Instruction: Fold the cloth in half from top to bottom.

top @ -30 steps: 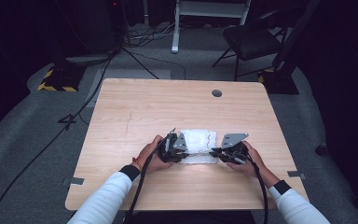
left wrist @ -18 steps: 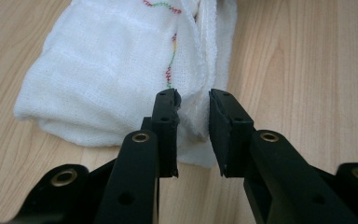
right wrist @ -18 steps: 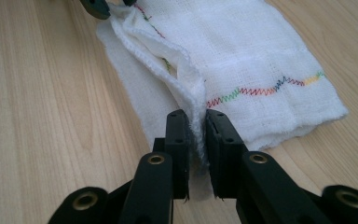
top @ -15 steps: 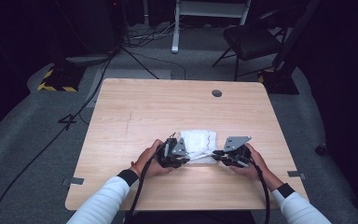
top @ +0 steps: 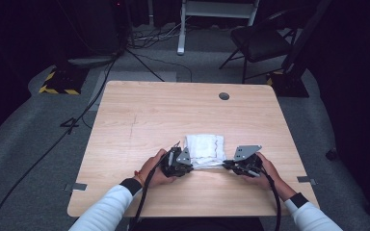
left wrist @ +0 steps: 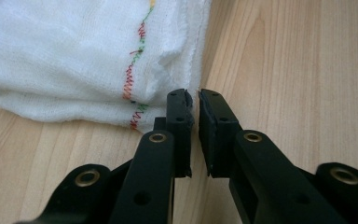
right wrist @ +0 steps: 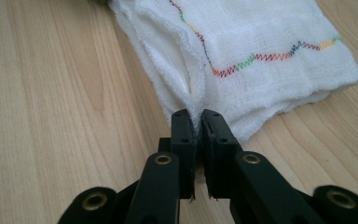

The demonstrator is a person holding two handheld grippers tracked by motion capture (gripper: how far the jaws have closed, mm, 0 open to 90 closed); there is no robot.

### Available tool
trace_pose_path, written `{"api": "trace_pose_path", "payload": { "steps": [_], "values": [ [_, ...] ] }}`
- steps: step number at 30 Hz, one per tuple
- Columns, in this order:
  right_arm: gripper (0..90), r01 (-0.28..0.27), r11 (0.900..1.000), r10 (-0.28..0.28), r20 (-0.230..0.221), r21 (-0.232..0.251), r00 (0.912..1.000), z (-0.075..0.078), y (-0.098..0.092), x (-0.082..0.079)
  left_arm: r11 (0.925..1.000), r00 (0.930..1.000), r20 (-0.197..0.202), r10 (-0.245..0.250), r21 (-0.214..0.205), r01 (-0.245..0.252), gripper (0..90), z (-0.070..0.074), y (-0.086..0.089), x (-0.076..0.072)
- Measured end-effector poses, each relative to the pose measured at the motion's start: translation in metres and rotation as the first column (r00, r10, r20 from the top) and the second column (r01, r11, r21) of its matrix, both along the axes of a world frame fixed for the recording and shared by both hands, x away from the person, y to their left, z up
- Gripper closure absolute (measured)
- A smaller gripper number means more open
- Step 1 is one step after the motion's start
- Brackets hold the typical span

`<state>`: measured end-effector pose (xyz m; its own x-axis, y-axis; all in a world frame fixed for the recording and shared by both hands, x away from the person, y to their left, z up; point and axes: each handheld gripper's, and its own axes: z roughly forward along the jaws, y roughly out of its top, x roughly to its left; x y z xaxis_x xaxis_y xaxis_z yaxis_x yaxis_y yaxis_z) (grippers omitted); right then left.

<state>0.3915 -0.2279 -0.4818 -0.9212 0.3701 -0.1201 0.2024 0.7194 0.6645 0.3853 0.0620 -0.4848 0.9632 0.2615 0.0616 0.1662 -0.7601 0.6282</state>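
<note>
Both my grippers, left gripper (left wrist: pixel 194 100) and right gripper (right wrist: pixel 196 119), are clamped on the cloth (top: pixel 205 147) by its near corners; the left's thin edge bite could slip out.

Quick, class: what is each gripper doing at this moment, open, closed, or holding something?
Left gripper: closed, fingers pinching the edge of the white cloth.
Right gripper: closed, fingers pinching an edge of the same cloth.

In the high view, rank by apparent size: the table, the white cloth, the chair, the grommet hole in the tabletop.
1. table
2. chair, though it sits farther from the camera, so its true size is unsure
3. white cloth
4. grommet hole
</note>
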Motion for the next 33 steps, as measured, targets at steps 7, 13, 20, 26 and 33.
{"api": "trace_pose_path", "payload": {
  "steps": [7, 13, 20, 26, 33],
  "values": [
    [83.0, 0.016, 0.9999, -0.016, -0.003, -0.005, 0.9999, -0.006, -0.004, -0.003, 1.0000, 0.9999, -0.015, -0.004, -0.003, 0.004, 85.6, -0.004, 0.000, -0.001],
    [82.1, 0.034, 0.9993, -0.034, -0.007, 0.012, 0.9994, -0.007, -0.009, -0.007, 0.9998, 0.9996, -0.027, 0.004, -0.020, -0.005, 82.6, -0.004, 0.002, -0.002],
    [72.0, 0.032, 0.9985, -0.031, -0.023, 0.044, 0.9993, -0.004, -0.017, -0.017, 0.9953, 0.9962, -0.040, 0.078, -0.055, -0.080, 56.2, -0.002, 0.016, -0.008],
    [60.8, 0.049, 0.9958, -0.049, -0.013, 0.077, 0.9987, 0.000, -0.021, -0.023, 0.9904, 0.9905, -0.047, 0.129, -0.043, -0.131, 43.9, -0.004, 0.027, -0.013],
    [42.3, 0.105, 0.9881, -0.109, 0.029, 0.113, 0.9936, 0.007, -0.017, -0.020, 0.9789, 0.9784, -0.049, 0.201, -0.029, -0.202, 22.7, -0.007, 0.040, -0.020]
  ]
}}
